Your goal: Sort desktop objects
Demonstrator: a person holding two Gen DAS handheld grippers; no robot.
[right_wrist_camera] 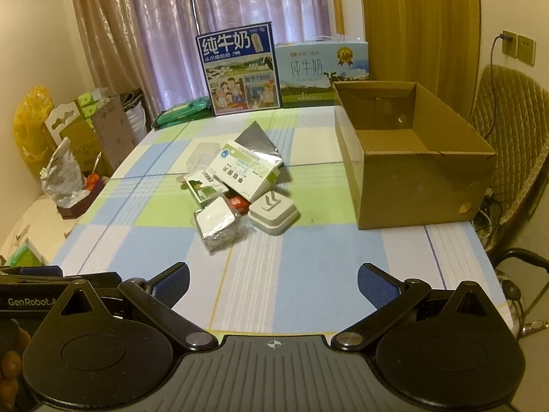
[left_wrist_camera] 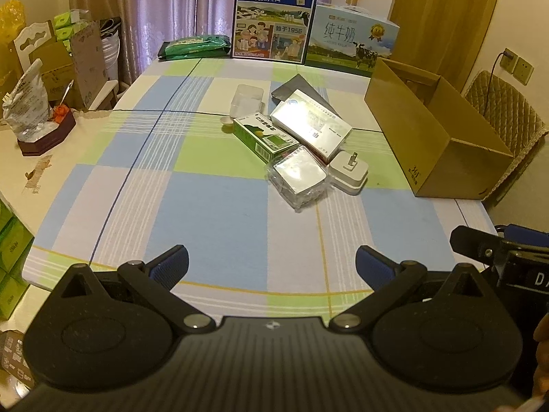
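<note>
Object pile [left_wrist_camera: 295, 140] well ahead of both spread jaws

**A lived-in home dining room**

Mauve curtains [right_wrist_camera: 212, 10] hang at top centre; a checked cloth covers the bench [right_wrist_camera: 308, 240]; milk gift cartons [right_wrist_camera: 240, 68] stand behind, a padded chair [right_wrist_camera: 507, 144] at right, and household clutter [left_wrist_camera: 51, 79] at left

Two milk cartons [right_wrist_camera: 240, 68], one cardboard box [right_wrist_camera: 411, 171], two medicine boxes [right_wrist_camera: 243, 171] (one green), one charger [right_wrist_camera: 272, 214]

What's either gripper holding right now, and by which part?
Nothing. The left gripper and the right gripper are both open above the checked tablecloth, short of the pile of boxes and the white charger.
</note>
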